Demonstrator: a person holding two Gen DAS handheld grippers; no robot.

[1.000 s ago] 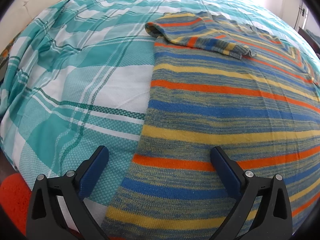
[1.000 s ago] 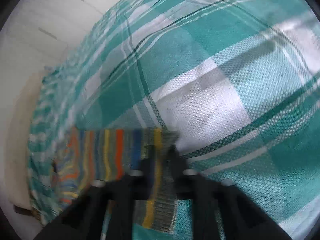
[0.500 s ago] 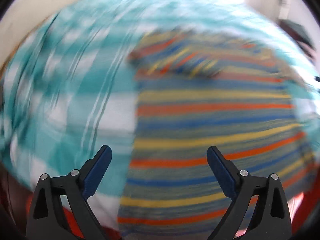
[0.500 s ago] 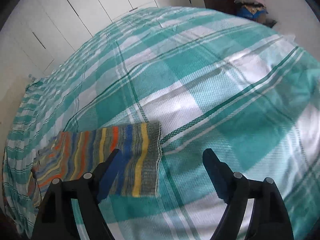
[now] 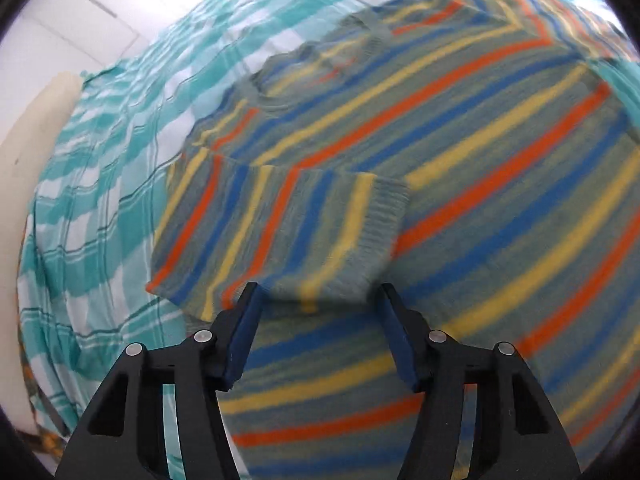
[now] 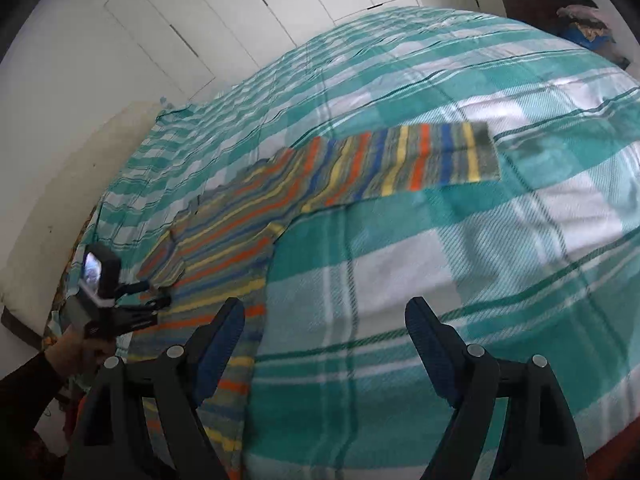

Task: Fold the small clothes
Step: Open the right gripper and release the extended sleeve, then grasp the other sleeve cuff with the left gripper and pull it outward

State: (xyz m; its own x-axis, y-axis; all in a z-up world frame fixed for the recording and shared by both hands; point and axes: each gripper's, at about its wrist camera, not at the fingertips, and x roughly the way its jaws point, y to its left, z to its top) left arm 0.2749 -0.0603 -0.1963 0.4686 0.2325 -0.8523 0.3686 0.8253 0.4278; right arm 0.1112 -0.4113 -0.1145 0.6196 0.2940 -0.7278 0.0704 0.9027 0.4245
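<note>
Left wrist view: striped knit sweater [image 5: 460,152] lying flat on a teal-and-white plaid bedspread [image 5: 100,208]; the knit shows narrow bands of orange, blue and yellow on a grey-green ground, with a ribbed round collar [image 5: 276,98] toward the top; one sleeve [image 5: 280,236] is folded across the body, its ribbed cuff [image 5: 384,220] pointing right, its stripes running across those of the body. Left gripper [image 5: 318,300], black frame with flat blue pads, points down at the sleeve's near edge; its jaws are closing, one finger on either side of that edge, the pads not visibly pressing the fabric, though blur leaves contact uncertain.

Right wrist view: the same sweater seen from the side, body [image 6: 224,260] at left and the other sleeve [image 6: 400,164] stretched out straight to the right, flat on the bedspread [image 6: 460,260], ending in a squared ribbed cuff [image 6: 486,156]. Right gripper [image 6: 324,312] is spread wide above the woven bedspread with nothing between its fingers; its left finger overlaps the sweater's lower edge in the picture, contact not discernible. A hand [image 6: 76,344] in a dark sleeve [image 6: 24,392] holds the left gripper [image 6: 158,300] over the sweater's far side. White panelled cupboard doors [image 6: 248,12] stand behind the bed; a dark dresser [image 6: 532,4] with piled fabric occupies the upper right corner.
</note>
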